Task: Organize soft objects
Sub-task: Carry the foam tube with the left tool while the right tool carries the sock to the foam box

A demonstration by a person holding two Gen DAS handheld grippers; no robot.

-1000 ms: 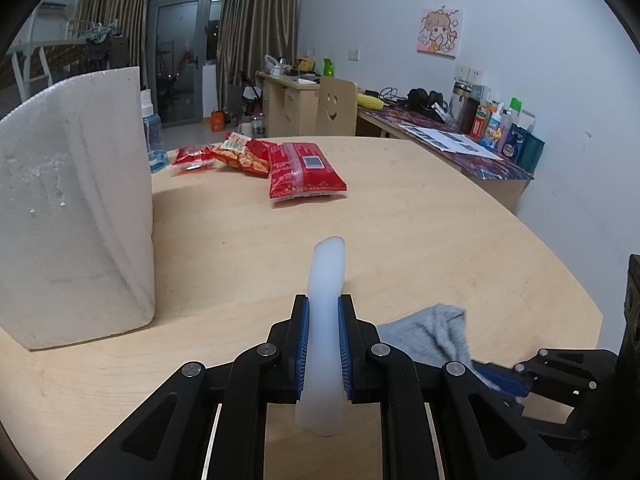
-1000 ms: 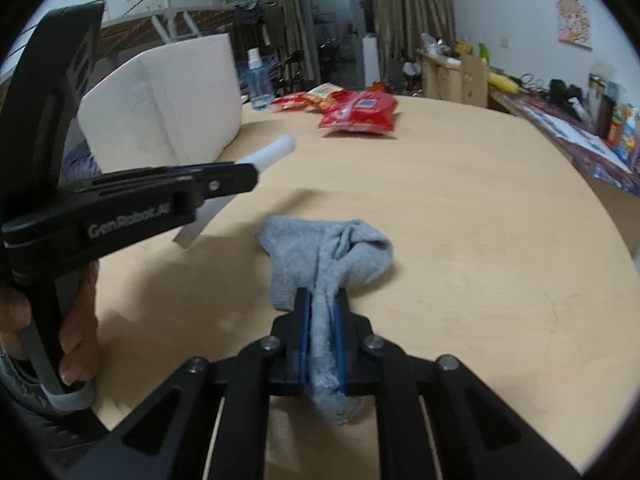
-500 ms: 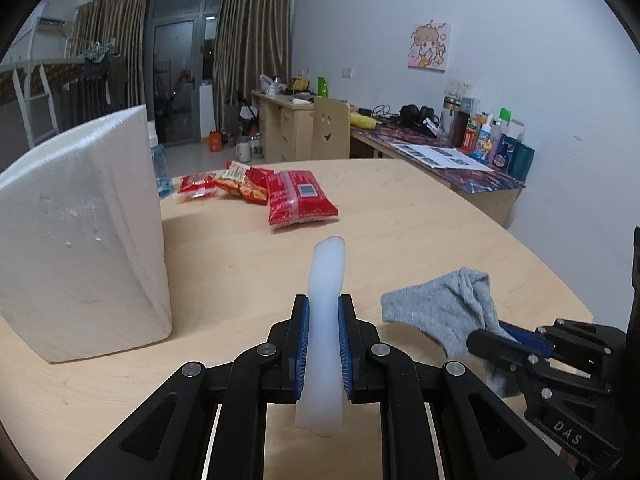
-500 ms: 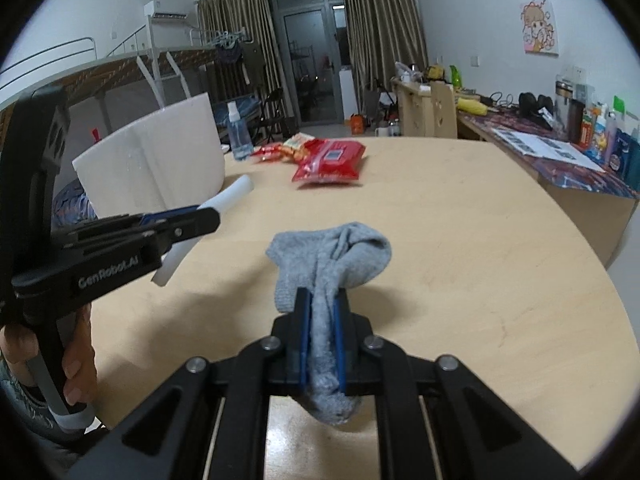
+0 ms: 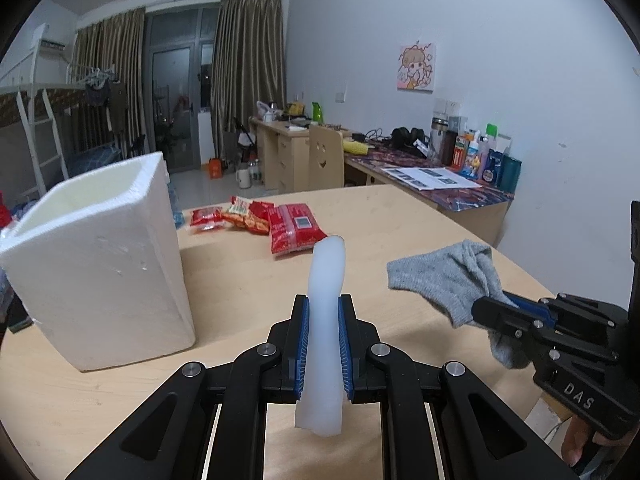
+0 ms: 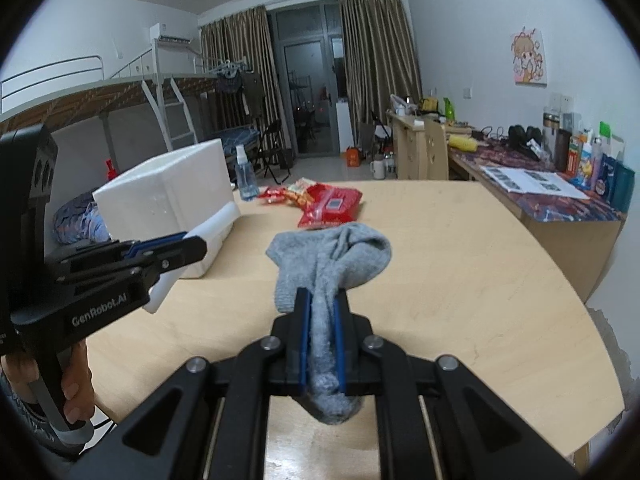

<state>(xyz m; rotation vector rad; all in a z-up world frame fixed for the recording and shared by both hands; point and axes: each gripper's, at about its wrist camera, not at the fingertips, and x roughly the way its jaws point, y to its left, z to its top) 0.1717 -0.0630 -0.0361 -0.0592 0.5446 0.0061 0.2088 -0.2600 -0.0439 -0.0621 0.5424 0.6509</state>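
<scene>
Soft white strip [image 5: 326,320] stands up between the blue pads of the left tongs [image 5: 323,344], clamped tight, and in the left wrist view it now rides higher than a second ago — the open top of the white foam box [image 5: 100,256] has come into sight where only its wall showed before. The grey sock [image 5: 444,276] hangs off the desk [image 5: 248,292] in the right tongs [image 5: 496,312], no longer slumped on the wood. In the right wrist view the right tongs [image 6: 322,340] are closed on the grey sock [image 6: 332,264], its loose end lifted clear — the foam box [image 6: 168,200] sits ahead to the left. Both soft things look ready, I judge, to be carried to the box.
</scene>
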